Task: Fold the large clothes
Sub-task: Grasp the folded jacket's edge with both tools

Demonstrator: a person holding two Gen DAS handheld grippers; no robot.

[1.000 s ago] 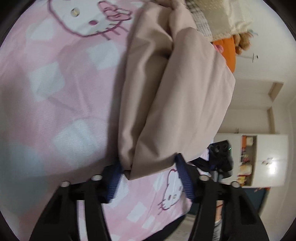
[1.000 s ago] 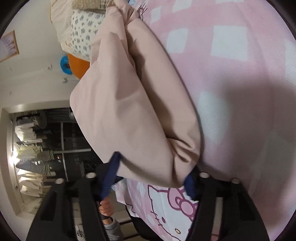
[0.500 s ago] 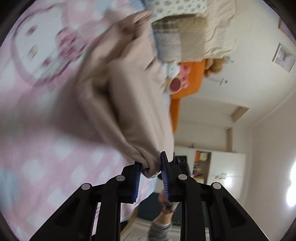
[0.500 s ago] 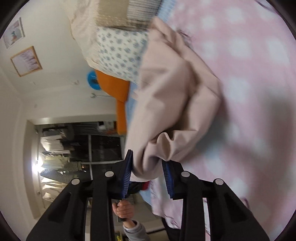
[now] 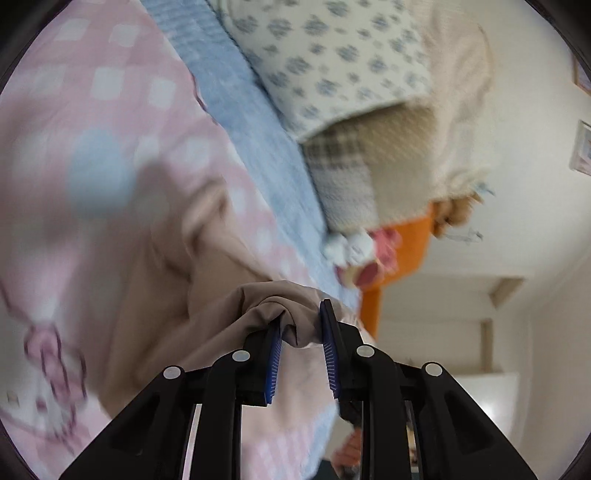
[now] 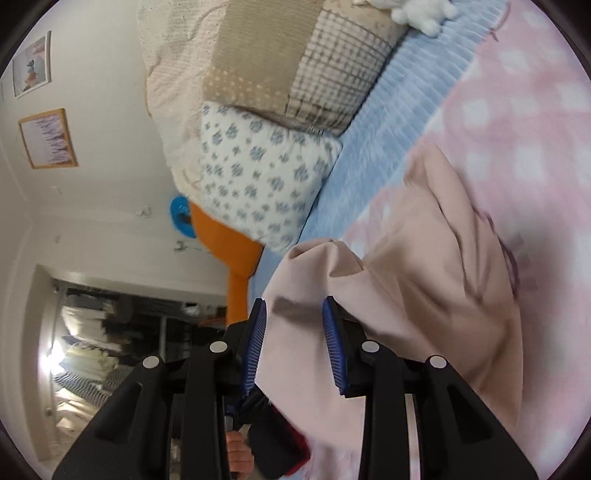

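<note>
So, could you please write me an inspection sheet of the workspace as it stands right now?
Surface: bed under a pink checked cover, with a blue blanket along its head end.
Job's things: beige garment, bunched and creased, part lying on the cover.
Clutter: floral pillow, patchwork cushion, small white plush toy, orange plush.
Grippers: left gripper has its jaws shut on a fold of the garment; right gripper has garment cloth between its jaws, grip unclear.
Cables: nothing seen.
Surroundings: framed pictures on a white wall; open wardrobe of hanging clothes.
</note>
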